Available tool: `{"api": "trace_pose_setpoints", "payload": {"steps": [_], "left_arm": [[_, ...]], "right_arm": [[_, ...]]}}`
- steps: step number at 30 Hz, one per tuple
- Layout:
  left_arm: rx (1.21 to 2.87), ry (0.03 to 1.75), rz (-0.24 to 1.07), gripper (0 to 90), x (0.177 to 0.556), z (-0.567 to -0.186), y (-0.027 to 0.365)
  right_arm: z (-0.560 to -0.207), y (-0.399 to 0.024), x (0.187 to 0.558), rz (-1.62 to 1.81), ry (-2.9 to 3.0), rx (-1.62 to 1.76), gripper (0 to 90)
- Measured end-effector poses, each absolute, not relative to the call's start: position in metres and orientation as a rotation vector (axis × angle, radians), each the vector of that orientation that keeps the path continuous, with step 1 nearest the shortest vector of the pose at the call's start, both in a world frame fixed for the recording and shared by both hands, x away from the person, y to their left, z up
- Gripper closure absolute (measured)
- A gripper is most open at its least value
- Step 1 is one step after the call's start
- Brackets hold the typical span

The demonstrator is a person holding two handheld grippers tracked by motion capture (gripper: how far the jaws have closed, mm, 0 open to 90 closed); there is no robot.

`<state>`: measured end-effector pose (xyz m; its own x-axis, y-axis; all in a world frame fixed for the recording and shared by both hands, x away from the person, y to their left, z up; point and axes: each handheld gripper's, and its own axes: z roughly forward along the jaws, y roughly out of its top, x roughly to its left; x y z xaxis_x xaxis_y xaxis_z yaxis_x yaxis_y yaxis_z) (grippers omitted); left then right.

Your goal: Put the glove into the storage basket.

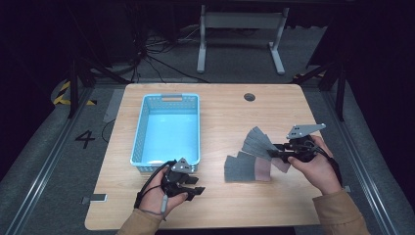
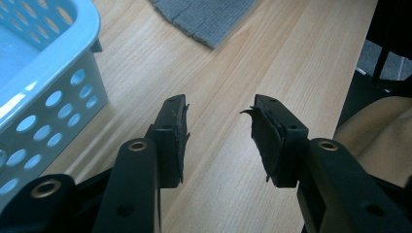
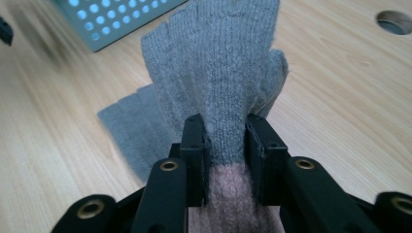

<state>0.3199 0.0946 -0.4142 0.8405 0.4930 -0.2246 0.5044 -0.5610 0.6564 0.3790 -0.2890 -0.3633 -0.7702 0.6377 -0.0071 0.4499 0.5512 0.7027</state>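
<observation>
- The wooden counter [image 1: 220,196] carries the whole scene; a person's two hands come in from its near edge, each holding a gripper.
- A light-blue perforated basket [image 1: 142,128] stands just beyond the left gripper [image 1: 195,188] and well to the side of the right gripper [image 1: 275,152]; nothing can be seen inside it, so no glove looks packed away so far.
- A grey knitted glove [image 3: 218,73] with a pink cuff hangs forward from the right gripper, whose jaws are clamped on it just above the cuff, the fingers fanning out ahead and raised off the wood.
- A second grey glove [image 1: 241,168] lies flat on the counter just beneath and beside the right gripper, untouched.
- The left gripper rests low near the basket's front corner, jaws parted about halfway with bare wood between them.
- Judged from this layout, the job is at an early stage: one glove is lifted, likely bound for the basket, and the other remains to be picked up.
</observation>
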Motion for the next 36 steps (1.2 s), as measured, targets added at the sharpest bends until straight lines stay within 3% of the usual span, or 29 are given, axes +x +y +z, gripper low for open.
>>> {"api": "trace_pose_setpoints", "payload": {"steps": [36], "left_arm": [[2.297,0.692,-0.029,57.7,0.319,-0.419,0.081]], "right_arm": [[-0.412,-0.253,0.385,1.001,2.725,0.645,71.0]]}}
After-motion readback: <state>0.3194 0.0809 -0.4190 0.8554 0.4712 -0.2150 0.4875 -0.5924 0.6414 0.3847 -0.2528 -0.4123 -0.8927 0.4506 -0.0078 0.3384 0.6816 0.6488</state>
